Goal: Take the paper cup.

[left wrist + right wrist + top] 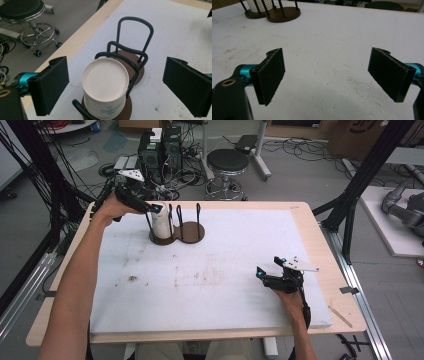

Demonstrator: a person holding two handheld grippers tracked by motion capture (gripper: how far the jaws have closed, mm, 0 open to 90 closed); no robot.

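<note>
Hovering with left gripper [115, 85] fingers [50, 87] spread wide, straddling without touching the upturned paper cup [105, 85] sitting between them in the near ring of the wire rack [135, 40]. Resting low over the worktop [332, 37], right gripper [327, 75] fingers likewise spread, pinching nothing.

Overhead and tool-mounted views, shared rack [177, 231]

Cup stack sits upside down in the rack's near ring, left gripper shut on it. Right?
Not quite. The left gripper is open: in the left gripper view its jaws stand clear on either side of the cup stack. The stack does sit upside down in the rack.
</note>
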